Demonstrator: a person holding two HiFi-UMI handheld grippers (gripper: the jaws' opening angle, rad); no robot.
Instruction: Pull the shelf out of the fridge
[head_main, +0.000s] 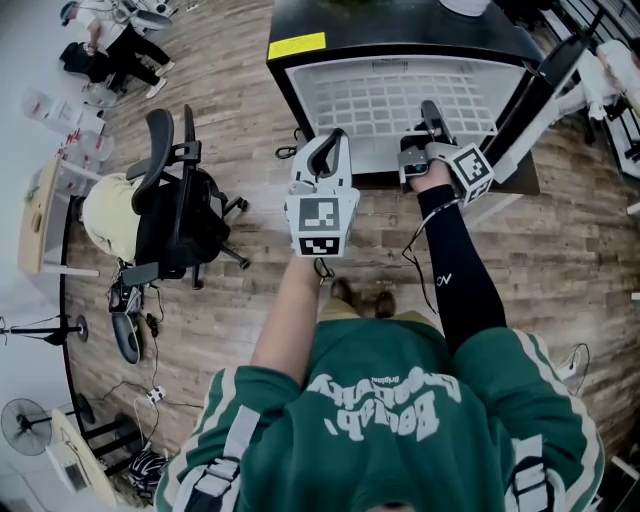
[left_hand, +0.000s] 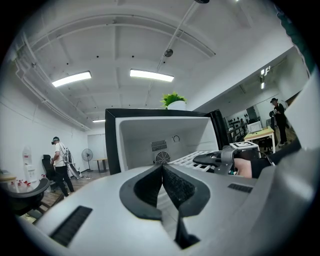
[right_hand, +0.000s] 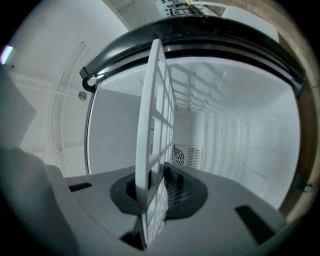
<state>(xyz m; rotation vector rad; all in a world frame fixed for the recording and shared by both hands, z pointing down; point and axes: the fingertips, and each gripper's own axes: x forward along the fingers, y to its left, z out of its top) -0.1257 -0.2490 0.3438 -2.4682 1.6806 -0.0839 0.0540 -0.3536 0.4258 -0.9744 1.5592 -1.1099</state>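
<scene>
A small black fridge (head_main: 300, 75) stands open, and its white wire shelf (head_main: 395, 100) sticks out of the front. My right gripper (head_main: 430, 118) is shut on the shelf's front edge. In the right gripper view the shelf (right_hand: 156, 115) runs edge-on between the pads (right_hand: 172, 192), with the white fridge interior (right_hand: 240, 140) behind it. My left gripper (head_main: 328, 148) hovers by the shelf's front left corner. Its pads (left_hand: 172, 185) are pressed together with nothing between them. From there the shelf (left_hand: 190, 157) and the right gripper (left_hand: 225, 160) lie to the right.
The fridge door (head_main: 540, 85) hangs open at the right. A black office chair (head_main: 170, 205) stands on the wooden floor to the left. A potted plant (left_hand: 173, 100) sits on the fridge. People stand far left (left_hand: 59, 160) and far right (left_hand: 278, 117).
</scene>
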